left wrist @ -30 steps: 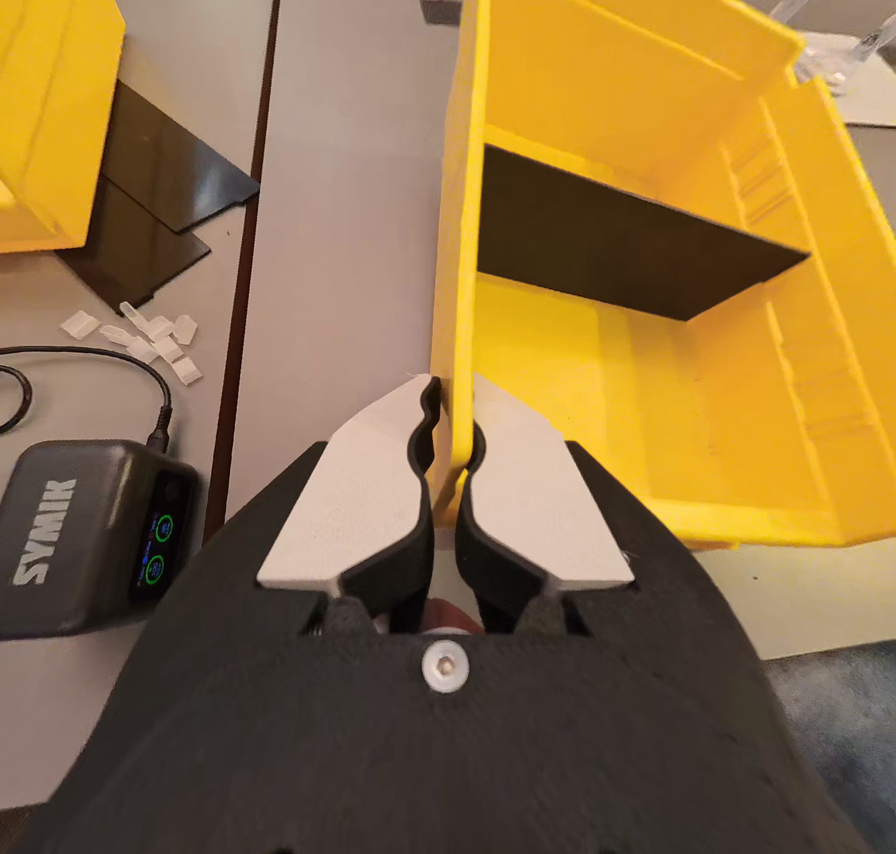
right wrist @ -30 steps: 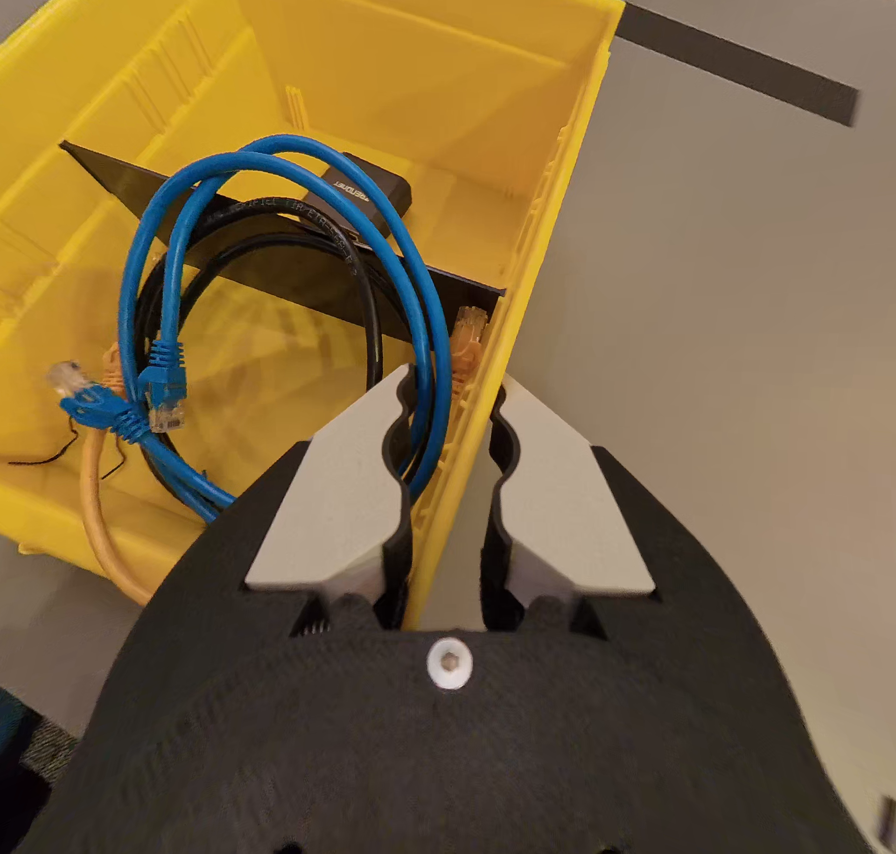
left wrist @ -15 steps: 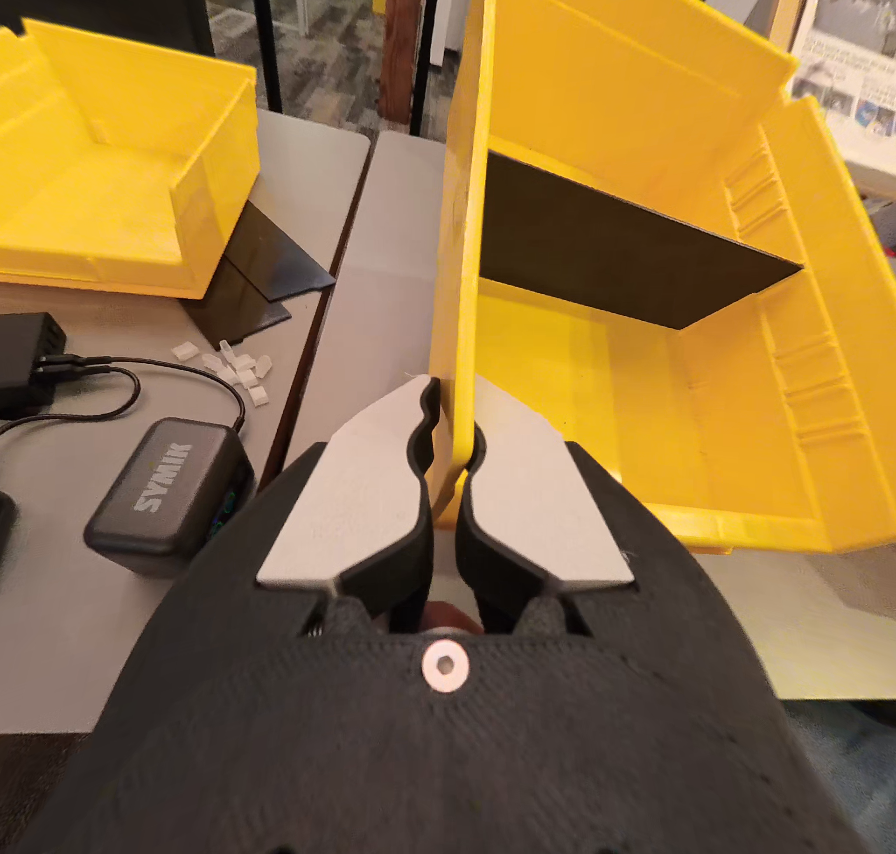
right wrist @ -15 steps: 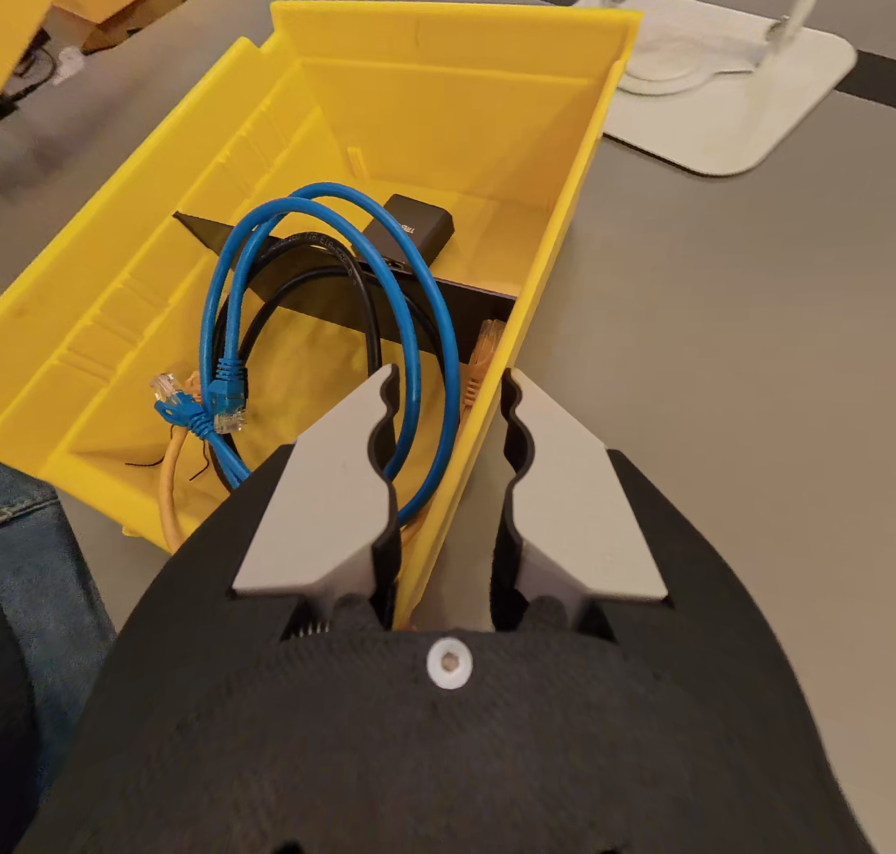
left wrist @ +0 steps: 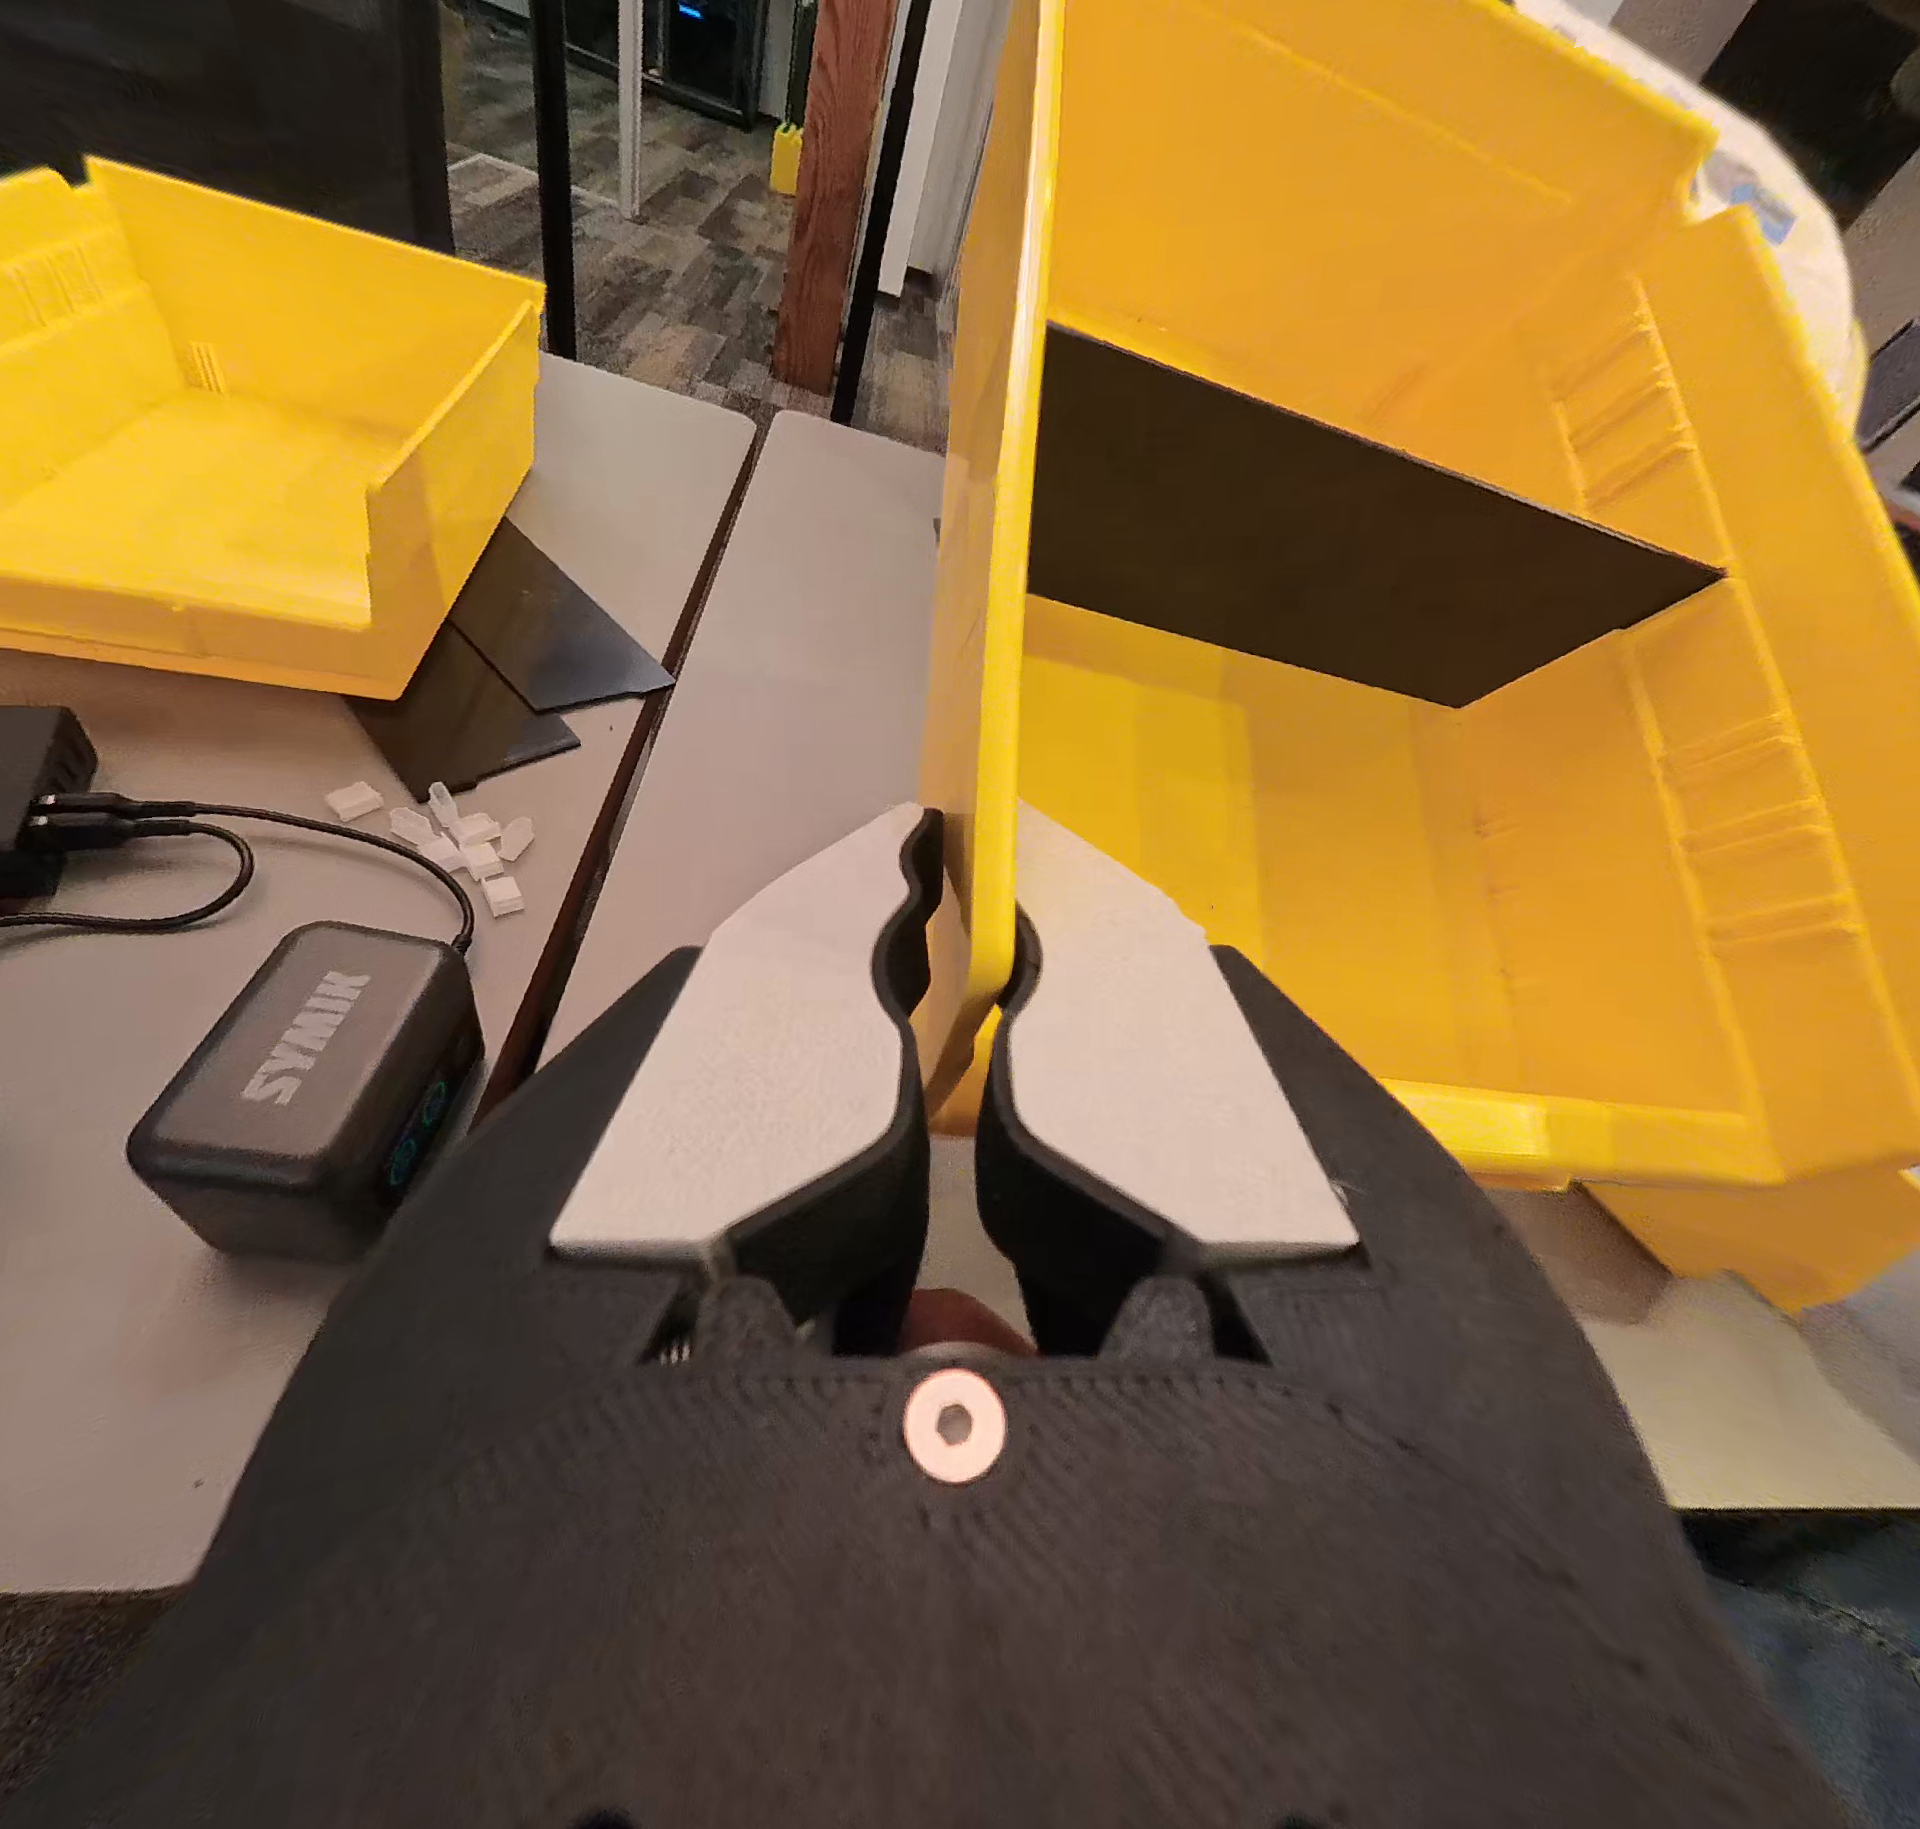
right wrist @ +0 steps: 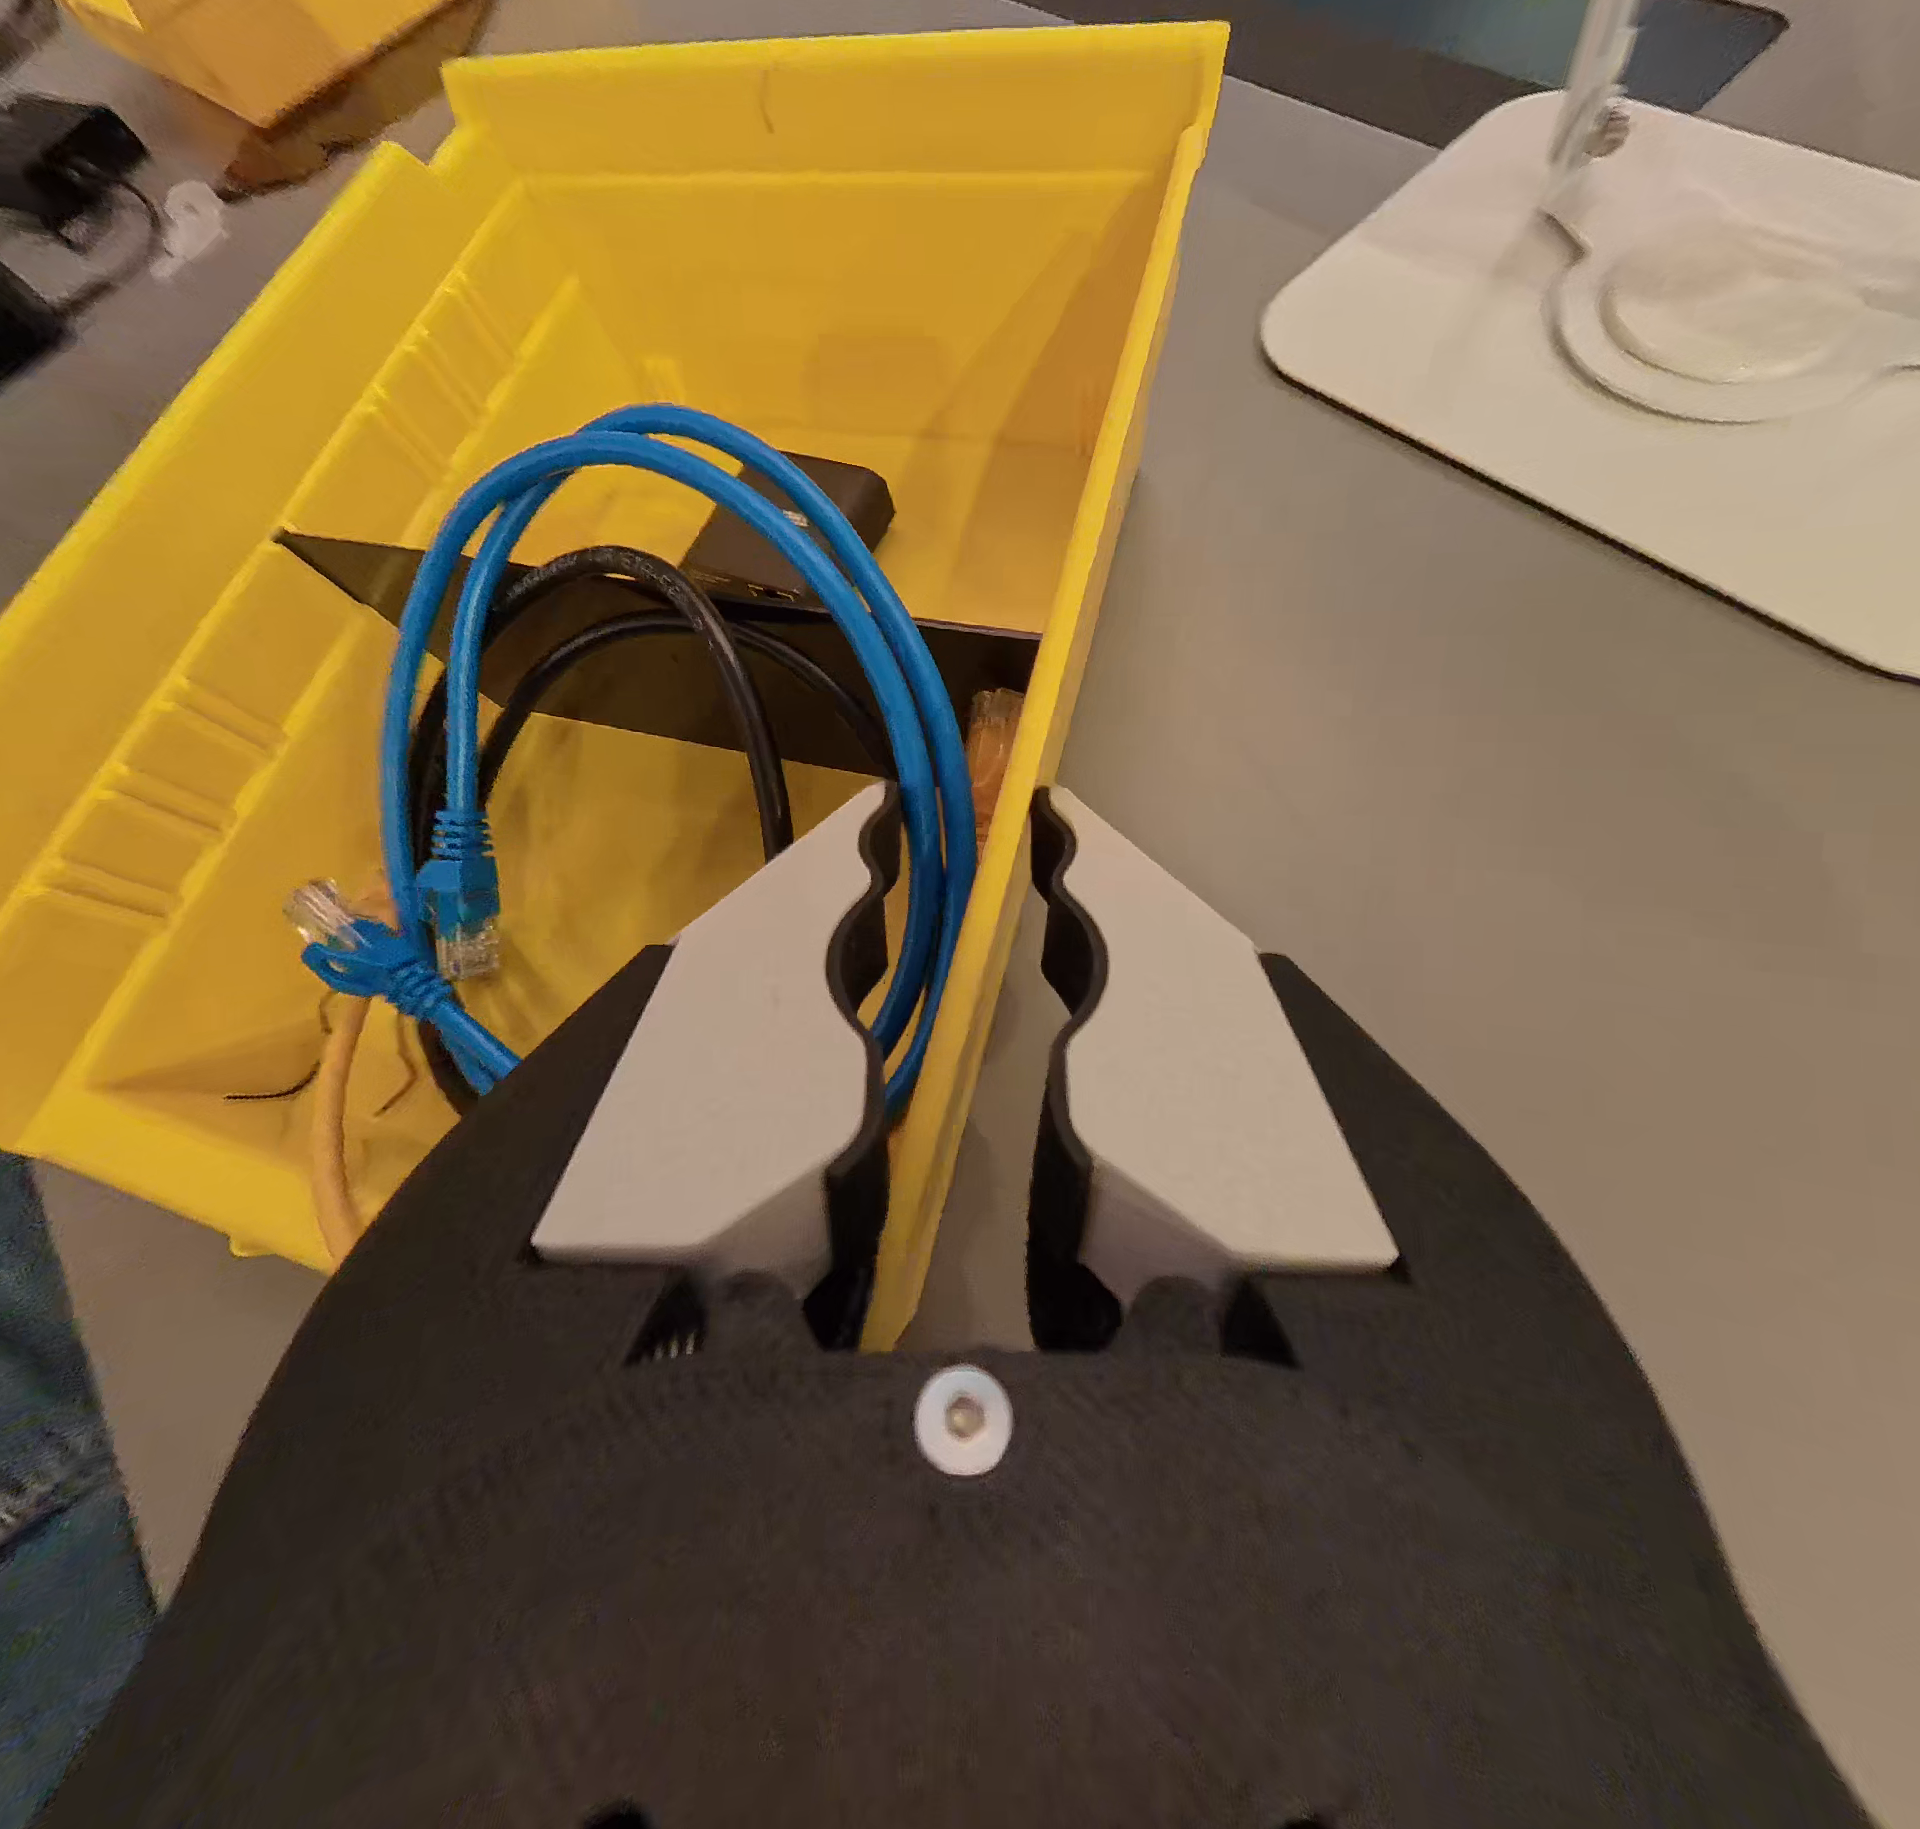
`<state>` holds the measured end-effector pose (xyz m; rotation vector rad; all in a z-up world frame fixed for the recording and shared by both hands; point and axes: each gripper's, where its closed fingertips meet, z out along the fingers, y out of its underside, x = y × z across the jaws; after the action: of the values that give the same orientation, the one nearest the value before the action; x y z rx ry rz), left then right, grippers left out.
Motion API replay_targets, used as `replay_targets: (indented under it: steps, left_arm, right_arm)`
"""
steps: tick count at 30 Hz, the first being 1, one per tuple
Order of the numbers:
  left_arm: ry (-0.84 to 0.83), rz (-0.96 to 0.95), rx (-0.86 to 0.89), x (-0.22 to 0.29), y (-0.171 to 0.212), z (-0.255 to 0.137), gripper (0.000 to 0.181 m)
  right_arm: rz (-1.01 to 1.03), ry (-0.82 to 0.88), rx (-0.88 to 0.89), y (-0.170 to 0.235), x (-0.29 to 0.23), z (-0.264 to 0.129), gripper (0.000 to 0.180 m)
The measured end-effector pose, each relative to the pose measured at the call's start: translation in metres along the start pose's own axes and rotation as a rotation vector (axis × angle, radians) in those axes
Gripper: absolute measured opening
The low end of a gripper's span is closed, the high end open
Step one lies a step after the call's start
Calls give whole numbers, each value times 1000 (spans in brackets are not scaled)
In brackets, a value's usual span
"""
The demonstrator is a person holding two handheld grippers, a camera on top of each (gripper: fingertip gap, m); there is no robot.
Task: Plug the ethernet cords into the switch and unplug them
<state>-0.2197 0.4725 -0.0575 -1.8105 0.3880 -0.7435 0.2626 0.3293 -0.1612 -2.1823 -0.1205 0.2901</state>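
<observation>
My left gripper (left wrist: pixel 975 844) is shut on the left side wall of an empty yellow bin (left wrist: pixel 1351 221) with a black divider (left wrist: pixel 1299 553), held up and tilted. A second yellow bin (left wrist: pixel 1766 1249) shows under it. In the right wrist view my right gripper (right wrist: pixel 961 813) is open, its jaws astride the right wall of a yellow bin (right wrist: pixel 831 221). That bin holds a coiled blue cord (right wrist: pixel 665 423), a black cord (right wrist: pixel 748 719), a yellow cord (right wrist: pixel 335 1135) and an orange plug (right wrist: pixel 992 730). The black switch (right wrist: pixel 800 532) lies behind its divider (right wrist: pixel 665 678).
On the table to the left are another yellow bin (left wrist: pixel 208 491), black sheets (left wrist: pixel 520 657), small white clips (left wrist: pixel 457 834) and a black power unit (left wrist: pixel 312 1083) with its cable. A white stand base (right wrist: pixel 1558 345) sits at the right. A person's jeans (right wrist: pixel 52 1467) are at the near left. Spacing between my two grippers at the tips: around 50 cm. The black power unit (left wrist: pixel 312 1083) is about 20 cm from my left fingertips.
My left gripper has raised the empty bin, still shut on its wall. My right gripper has opened wider around the other bin's wall and drawn up and back.
</observation>
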Motion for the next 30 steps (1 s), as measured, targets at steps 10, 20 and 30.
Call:
replay_targets:
  steps: [10,20,30]
  left_arm:
    - [2,-34,74,14,-8,-34,4]
    - [35,1,98,57,-17,-53,4]
    - [214,101,-26,201,17,15,4]
  right_arm:
    - [260,-358,58,-43,-120,51,94]
    - [154,-514,139,-67,-180,25,92]
    - [156,-558,457,-81,-157,-147,109]
